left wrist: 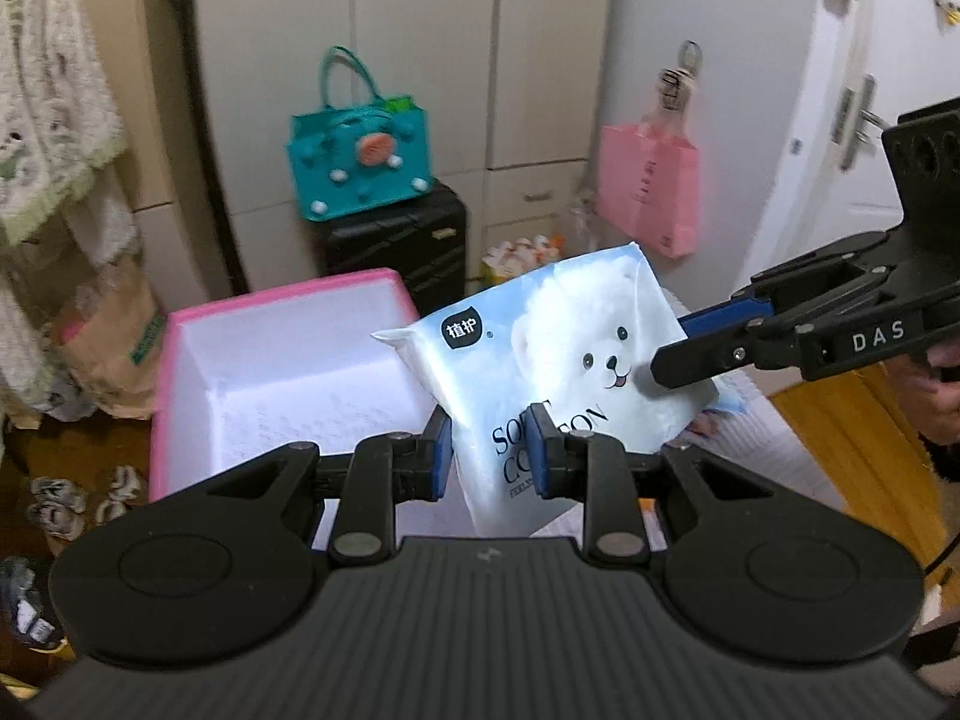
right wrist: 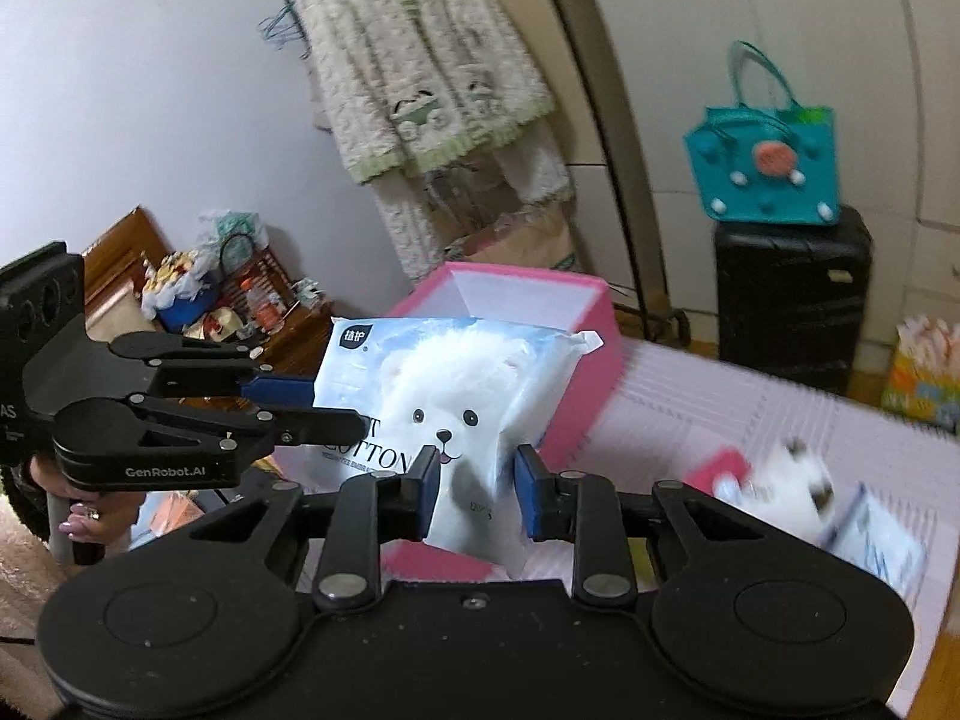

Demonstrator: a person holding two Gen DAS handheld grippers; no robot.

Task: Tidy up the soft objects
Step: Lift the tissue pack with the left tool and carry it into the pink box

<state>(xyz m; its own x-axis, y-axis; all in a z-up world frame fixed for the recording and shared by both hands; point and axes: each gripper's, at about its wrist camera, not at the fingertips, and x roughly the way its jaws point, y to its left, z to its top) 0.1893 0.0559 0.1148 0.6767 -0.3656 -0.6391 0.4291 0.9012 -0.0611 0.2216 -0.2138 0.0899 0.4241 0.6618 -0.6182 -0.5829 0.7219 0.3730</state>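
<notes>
A soft white and blue tissue pack with a white bear picture is held in the air by both grippers. My left gripper is shut on its lower edge. My right gripper is shut on another edge of the tissue pack. Each gripper shows in the other's view: the right gripper from the right, the left gripper from the left. An open pink box with a white inside sits just behind the pack; it also shows in the right wrist view.
A black suitcase with a teal bag on top stands behind the box. A pink bag hangs on the white fridge. A blurred plush toy and another pack lie on the pale mat. A cardigan hangs at the back.
</notes>
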